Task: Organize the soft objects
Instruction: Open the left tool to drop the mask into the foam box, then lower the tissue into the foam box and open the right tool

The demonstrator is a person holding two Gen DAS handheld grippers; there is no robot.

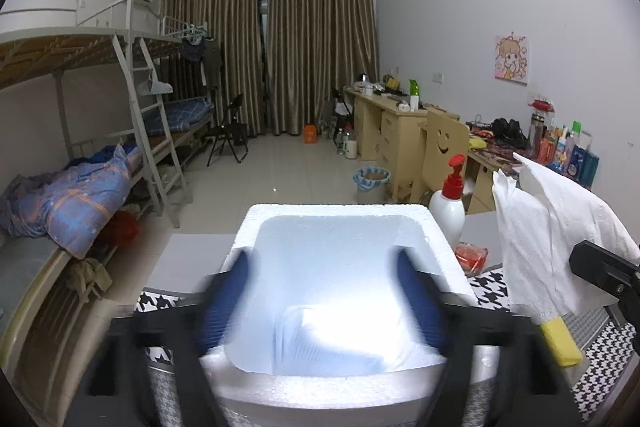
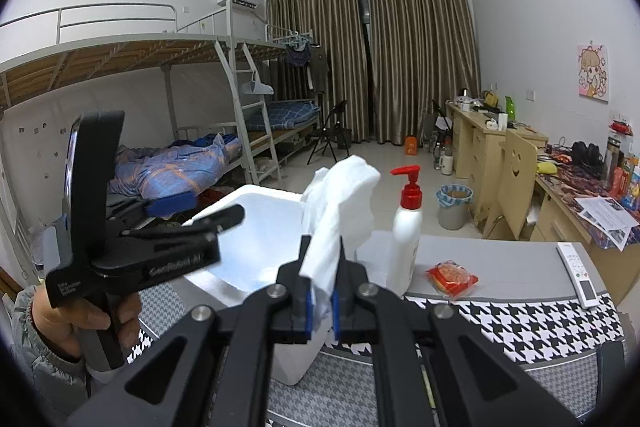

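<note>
The foam box (image 1: 340,227) stands open-topped with room inside above the white bundle (image 1: 332,339) on its bottom, while the pump bottle (image 2: 406,227) just beside its far right corner and the packet (image 2: 452,279) near it crowd the table (image 2: 500,263) there.

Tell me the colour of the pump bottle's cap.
Red, on a white pump bottle; clearest in the right wrist view.

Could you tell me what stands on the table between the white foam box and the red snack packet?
The white pump bottle with a red pump stands between the foam box and the red snack packet, clearest in the right wrist view.
</note>
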